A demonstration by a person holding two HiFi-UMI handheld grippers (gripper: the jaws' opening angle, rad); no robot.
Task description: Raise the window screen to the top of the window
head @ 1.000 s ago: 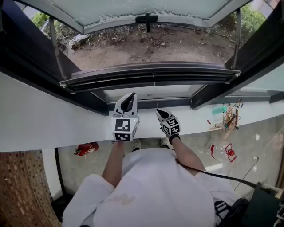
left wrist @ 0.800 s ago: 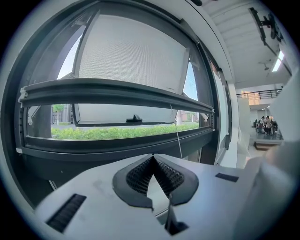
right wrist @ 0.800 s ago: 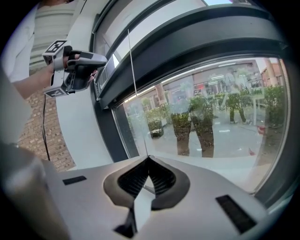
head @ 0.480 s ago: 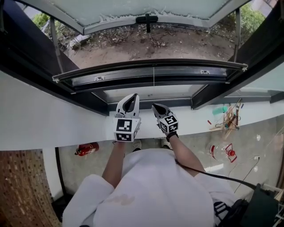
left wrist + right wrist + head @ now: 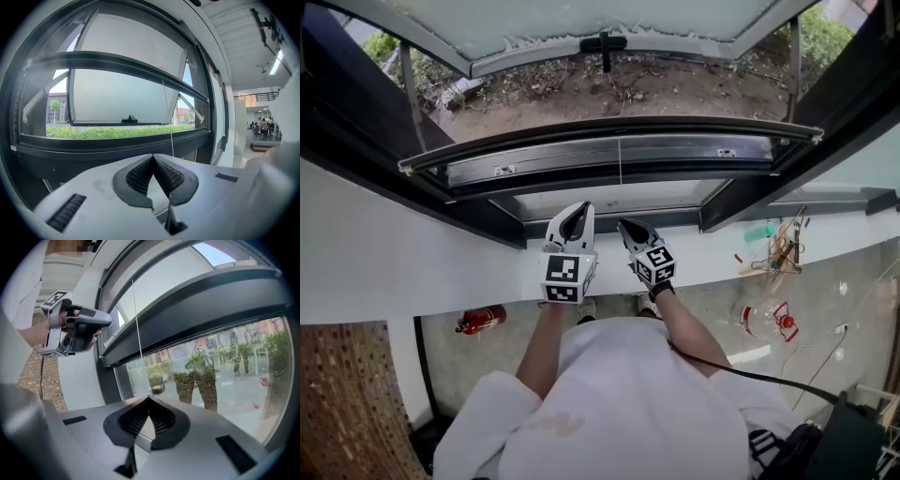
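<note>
Up has gone the bottom bar (image 5: 609,150) of the screen (image 5: 136,40) since a second ago. From my head camera it now sits higher and closer to me, and I see more open window (image 5: 356,122) under it. My right gripper (image 5: 628,227) has come up a bit too, while my left gripper (image 5: 574,211) has stayed put over the white ledge (image 5: 412,253). I think this means the job is going well, but it is not done. In the left gripper view the bar is only part of the way up, with the grey mesh above it and clear view of the grass below it. The right gripper's jaws are pressed tight together. The thin cord (image 5: 137,333) hangs down from the bar and ends right at their tips, so I think they are pinching it. The left gripper's jaws are also pressed together, with nothing between them. The cord hangs beyond them, and I cannot see them touch it.
</note>
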